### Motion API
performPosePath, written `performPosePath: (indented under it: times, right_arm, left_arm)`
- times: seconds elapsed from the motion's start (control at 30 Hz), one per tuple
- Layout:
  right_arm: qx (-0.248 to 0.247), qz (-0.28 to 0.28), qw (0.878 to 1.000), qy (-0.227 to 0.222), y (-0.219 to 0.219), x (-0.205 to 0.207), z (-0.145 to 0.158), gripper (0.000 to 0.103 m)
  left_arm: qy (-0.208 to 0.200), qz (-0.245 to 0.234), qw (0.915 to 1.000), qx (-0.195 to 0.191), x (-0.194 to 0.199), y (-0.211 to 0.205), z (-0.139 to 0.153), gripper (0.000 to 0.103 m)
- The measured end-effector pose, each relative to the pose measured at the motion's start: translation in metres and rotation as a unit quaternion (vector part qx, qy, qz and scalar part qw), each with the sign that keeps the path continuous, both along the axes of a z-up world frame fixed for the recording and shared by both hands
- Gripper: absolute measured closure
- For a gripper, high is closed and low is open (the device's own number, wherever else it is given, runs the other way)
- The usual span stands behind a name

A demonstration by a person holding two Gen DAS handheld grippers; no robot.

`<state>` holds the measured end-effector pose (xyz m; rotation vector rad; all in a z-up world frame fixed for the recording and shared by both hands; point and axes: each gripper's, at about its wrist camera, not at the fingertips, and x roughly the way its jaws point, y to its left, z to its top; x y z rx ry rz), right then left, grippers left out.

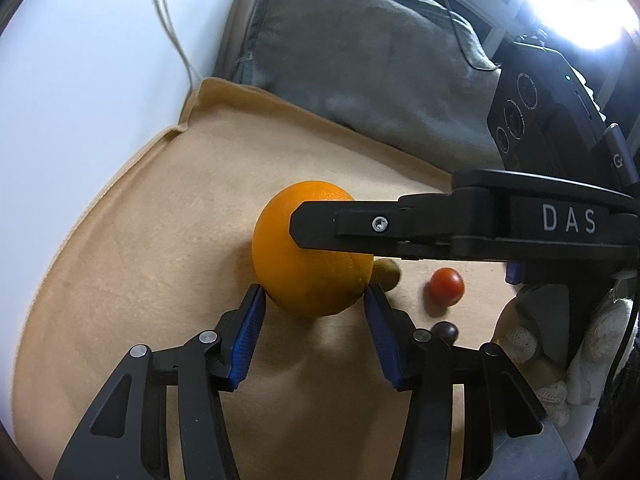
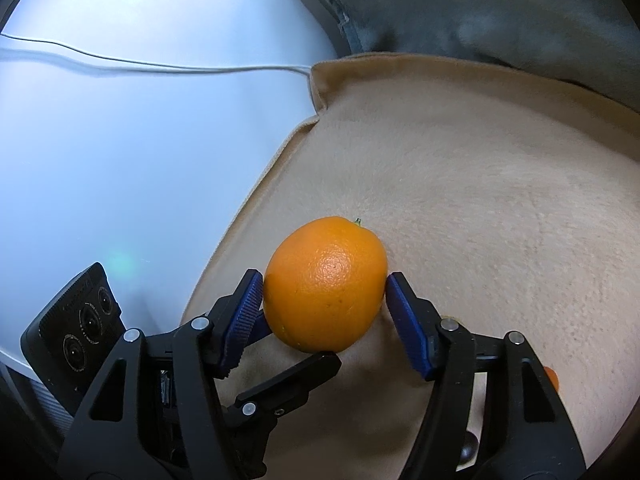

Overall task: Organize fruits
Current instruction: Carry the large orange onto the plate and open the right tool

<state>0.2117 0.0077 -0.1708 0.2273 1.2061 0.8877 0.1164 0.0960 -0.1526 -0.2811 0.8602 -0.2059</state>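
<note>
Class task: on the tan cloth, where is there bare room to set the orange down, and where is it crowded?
Free: the wide stretch of tan cloth left of the orange, out to the white surface, and the strip behind it up to the grey cushion. Crowded: right of the orange, where a kiwi, red tomato and dark fruit lie.

A round, dimpled orange fruit [image 1: 308, 256] sat on the tan fleece cloth between both tools' blue pads. Just right of it lay an olive-green kiwi [image 1: 387, 273], a small red tomato [image 1: 445, 286] and a dark grape [image 1: 445, 331]
</note>
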Motion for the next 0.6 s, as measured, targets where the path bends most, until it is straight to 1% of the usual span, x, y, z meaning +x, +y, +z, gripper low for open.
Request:
performPosePath:
  times: [0.2, 0.27, 0.6]
  right_arm:
    - [0.008, -0.013, 1.000, -0.025, -0.024, -0.010, 0.018, 0.036]
    - [0.011, -0.020, 0.999, -0.033, -0.038, -0.015, 0.026, 0.036]
    - [0.017, -0.065, 0.996, -0.063, -0.100, -0.036, 0.056, 0.036]
  left_arm:
    - [-0.019, -0.014, 0.9997, 0.007, -0.007, -0.016, 0.016, 0.053]
    - [-0.025, -0.021, 0.9994, 0.010, -0.009, -0.025, 0.021, 0.053]
    - [-0.052, -0.062, 0.9967, 0.012, -0.015, -0.077, 0.042, 0.053]
